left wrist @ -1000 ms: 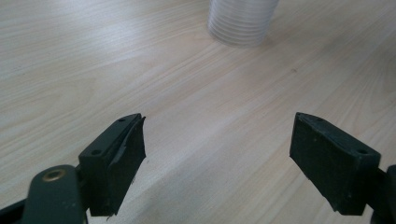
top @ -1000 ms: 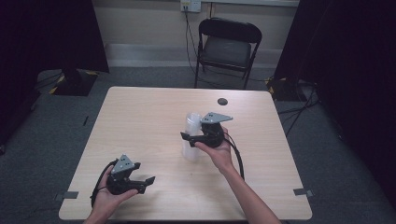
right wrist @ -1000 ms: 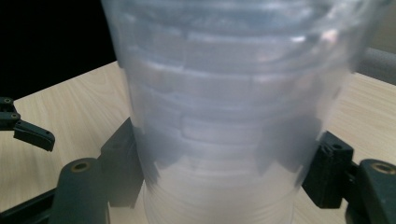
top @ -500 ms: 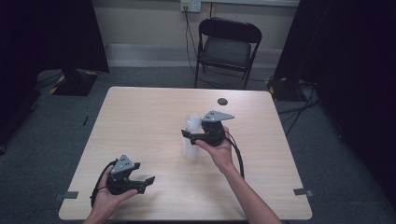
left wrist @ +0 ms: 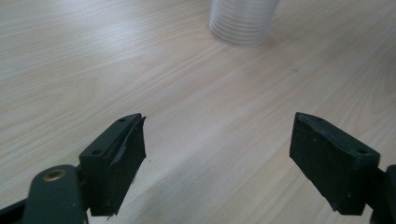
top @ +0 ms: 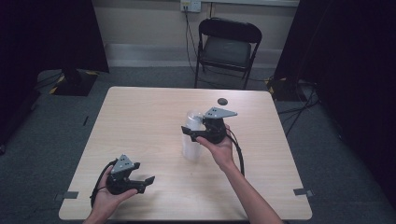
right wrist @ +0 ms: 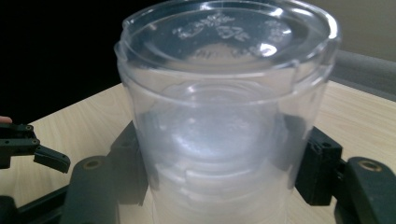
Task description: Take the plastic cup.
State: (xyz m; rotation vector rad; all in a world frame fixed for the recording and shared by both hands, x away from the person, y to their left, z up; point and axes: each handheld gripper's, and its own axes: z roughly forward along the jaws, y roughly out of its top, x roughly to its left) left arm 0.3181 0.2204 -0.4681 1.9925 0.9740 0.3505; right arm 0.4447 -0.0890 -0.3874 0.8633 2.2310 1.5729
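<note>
A stack of clear plastic cups [top: 191, 150] stands upside down near the middle of the wooden table [top: 140, 116]. My right gripper [top: 190, 131] reaches it from the right. Its jaws have just been closing, and both pads now press on the sides of the top cup [right wrist: 224, 116]. The cup's base faces up in the right gripper view, between the two black fingers [right wrist: 128, 168]. My left gripper [top: 145, 183] rests in a hand near the table's front left. It is open, nothing lies between its jaws, and the cup stack [left wrist: 243, 23] stands farther off.
A small black round object [top: 222, 101] lies on the table behind the cups. A black folding chair [top: 227, 46] stands beyond the far edge. Dark curtains hang at both sides. My left gripper [right wrist: 32, 147] also appears at the left of the right gripper view.
The right gripper's jaws have narrowed onto the top cup of the stack. Neither hand has shifted noticeably.
</note>
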